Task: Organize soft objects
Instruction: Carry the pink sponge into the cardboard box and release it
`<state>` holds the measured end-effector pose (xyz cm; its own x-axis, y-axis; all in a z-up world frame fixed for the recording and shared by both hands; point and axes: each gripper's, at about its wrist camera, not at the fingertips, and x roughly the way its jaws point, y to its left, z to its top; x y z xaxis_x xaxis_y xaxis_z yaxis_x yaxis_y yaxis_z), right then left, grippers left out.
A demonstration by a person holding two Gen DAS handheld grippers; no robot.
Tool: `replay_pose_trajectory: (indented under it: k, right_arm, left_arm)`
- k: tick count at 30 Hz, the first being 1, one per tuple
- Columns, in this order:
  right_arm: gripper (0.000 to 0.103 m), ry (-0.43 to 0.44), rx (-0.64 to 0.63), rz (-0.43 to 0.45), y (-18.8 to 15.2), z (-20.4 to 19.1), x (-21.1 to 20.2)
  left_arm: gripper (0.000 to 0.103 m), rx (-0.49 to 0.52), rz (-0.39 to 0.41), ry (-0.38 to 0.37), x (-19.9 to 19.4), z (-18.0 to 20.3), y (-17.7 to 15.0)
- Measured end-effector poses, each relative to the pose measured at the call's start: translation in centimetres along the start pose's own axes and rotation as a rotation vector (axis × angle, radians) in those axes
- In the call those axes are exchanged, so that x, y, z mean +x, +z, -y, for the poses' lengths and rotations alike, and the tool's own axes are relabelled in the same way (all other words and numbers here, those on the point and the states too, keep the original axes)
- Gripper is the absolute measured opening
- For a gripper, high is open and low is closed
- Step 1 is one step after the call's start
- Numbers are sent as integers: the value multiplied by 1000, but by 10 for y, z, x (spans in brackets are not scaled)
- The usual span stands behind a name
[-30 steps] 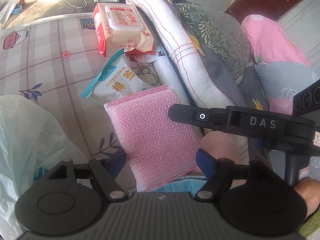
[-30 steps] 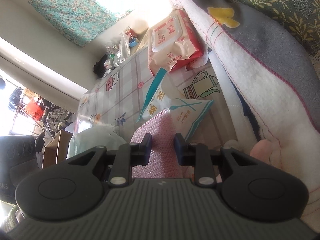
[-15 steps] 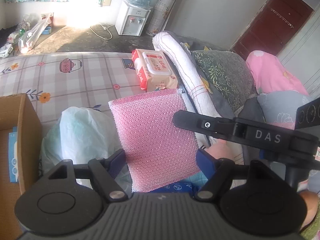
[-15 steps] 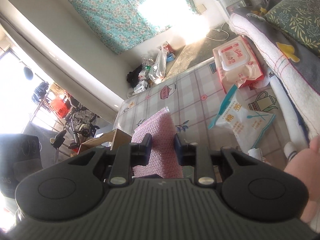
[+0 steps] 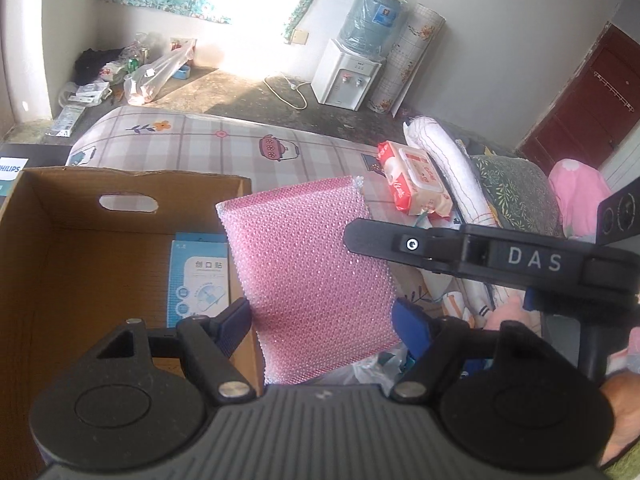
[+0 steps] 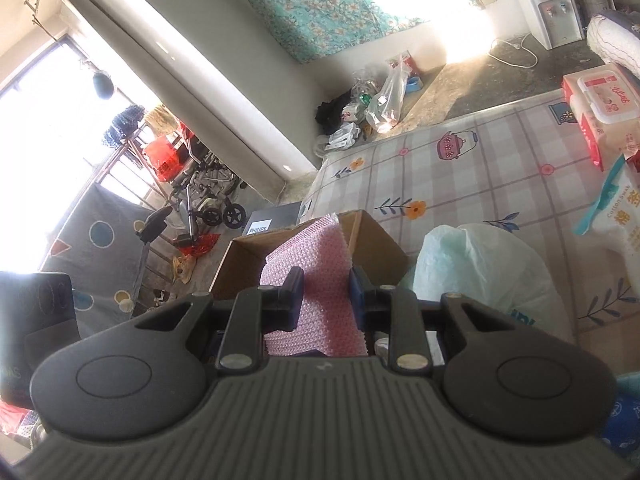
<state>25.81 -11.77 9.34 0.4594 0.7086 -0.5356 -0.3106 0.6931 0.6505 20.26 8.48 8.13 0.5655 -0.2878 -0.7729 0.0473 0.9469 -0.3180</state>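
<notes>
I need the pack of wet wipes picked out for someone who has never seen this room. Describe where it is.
Find the plaid mattress cover printed with teapots. At its far right edge, against the rolled white towel, lies the wet wipes pack. It is the only red pack there, with a white flip lid.

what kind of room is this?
Most likely a lived-in bedroom at home: a mattress in a patterned sheet, pillows piled at its end, a water dispenser against the wall and a floral curtain over the window.
</notes>
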Motion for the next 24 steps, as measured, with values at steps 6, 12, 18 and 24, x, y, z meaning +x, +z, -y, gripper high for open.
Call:
replay_pose_trajectory:
  k: [6, 12, 18, 24]
  right_arm:
    - [23, 23, -60, -90, -4, -58, 63]
    - [23, -7, -68, -188, -11, -87, 135]
    - [25, -110, -129, -255, -13, -99, 199]
    - [25, -187, -159, -259, -12, -84, 221]
  left_arm:
    - [78, -78, -5, 83, -9, -64, 2]
    - [76, -130, -65, 158, 13, -120, 7]
    - [75, -134, -146, 178, 57, -156, 18]
    - [76, -176, -217, 207, 96, -177, 13]
